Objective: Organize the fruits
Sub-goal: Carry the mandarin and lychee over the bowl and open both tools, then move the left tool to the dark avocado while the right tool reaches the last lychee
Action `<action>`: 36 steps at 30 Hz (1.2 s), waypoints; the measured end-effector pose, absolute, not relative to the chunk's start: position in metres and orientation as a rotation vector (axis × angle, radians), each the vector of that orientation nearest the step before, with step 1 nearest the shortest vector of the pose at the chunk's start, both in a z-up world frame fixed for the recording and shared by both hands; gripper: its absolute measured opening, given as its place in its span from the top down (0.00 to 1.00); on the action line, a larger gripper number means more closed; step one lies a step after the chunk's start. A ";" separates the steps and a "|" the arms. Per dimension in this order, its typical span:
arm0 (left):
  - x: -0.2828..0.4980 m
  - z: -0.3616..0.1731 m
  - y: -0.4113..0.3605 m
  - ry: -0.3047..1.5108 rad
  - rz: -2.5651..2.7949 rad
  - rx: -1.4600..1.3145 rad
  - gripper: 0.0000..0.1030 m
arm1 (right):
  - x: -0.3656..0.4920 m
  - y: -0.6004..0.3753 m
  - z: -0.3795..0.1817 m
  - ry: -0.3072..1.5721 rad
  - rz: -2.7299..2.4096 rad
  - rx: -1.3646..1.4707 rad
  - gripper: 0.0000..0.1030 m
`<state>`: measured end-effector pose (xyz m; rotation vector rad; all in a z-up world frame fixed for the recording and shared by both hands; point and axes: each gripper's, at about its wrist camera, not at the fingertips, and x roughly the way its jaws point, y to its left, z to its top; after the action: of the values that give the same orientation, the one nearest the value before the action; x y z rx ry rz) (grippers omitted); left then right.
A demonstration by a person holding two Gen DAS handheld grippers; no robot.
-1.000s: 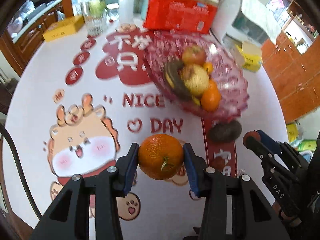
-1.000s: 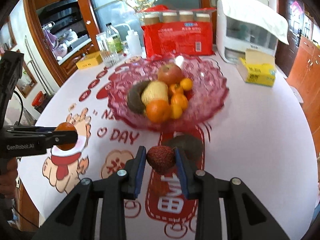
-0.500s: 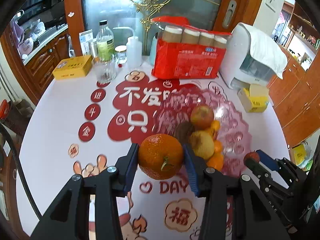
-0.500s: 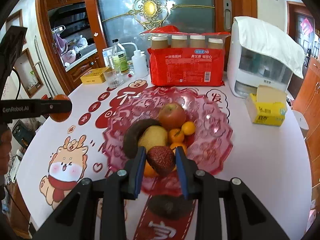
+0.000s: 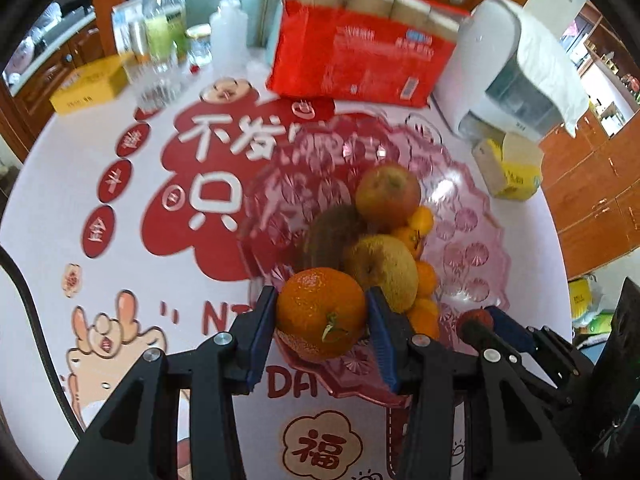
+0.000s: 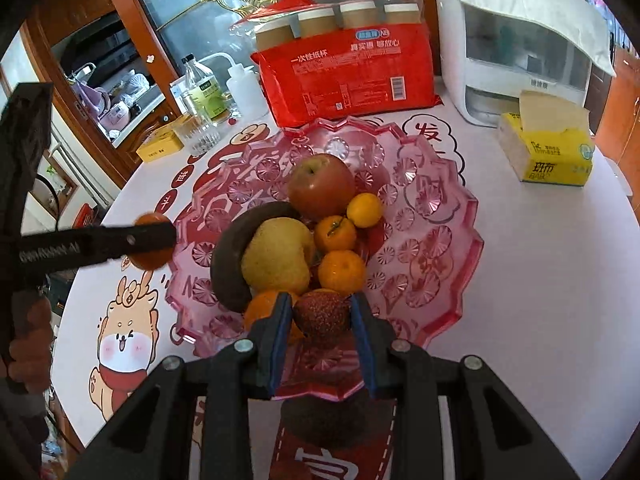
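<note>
A pink glass fruit bowl [image 6: 440, 240] stands mid-table with an apple [image 6: 322, 190], a pear [image 6: 276, 256], a dark banana [image 6: 228, 264] and several small oranges [image 6: 342, 272]. My left gripper [image 5: 322, 320] is shut on a large orange [image 5: 322, 314], held above the bowl's near left rim [image 5: 256, 200]. My right gripper [image 6: 320, 314] is shut on a red lychee [image 6: 322, 318], held over the bowl's near edge. A dark avocado [image 6: 324, 420] lies on the table below it. The left gripper with its orange shows in the right wrist view [image 6: 152, 242].
A red pack of paper cups [image 6: 348, 76], a white appliance [image 6: 516, 40], a yellow tissue box [image 6: 548, 152], bottles [image 6: 202, 88], a glass [image 6: 198, 136] and a yellow box [image 6: 160, 146] stand behind the bowl on the printed tablecloth [image 6: 540, 300].
Both grippers have moved forward toward the bowl with their fruit. The orange and the lychee now hang over the bowl's near rim, and the avocado has dropped below the right gripper.
</note>
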<state>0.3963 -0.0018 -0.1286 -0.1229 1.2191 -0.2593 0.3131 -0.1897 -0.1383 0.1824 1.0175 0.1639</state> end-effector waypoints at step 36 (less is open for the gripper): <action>0.271 -0.139 -0.004 1.305 -0.344 -0.146 0.13 | 0.204 -0.198 -0.130 1.026 0.091 0.313 0.47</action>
<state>0.2711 -0.0036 -0.1393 -0.1458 1.3049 -0.3437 0.2041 -0.1975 -0.1305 0.3132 1.0256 0.0911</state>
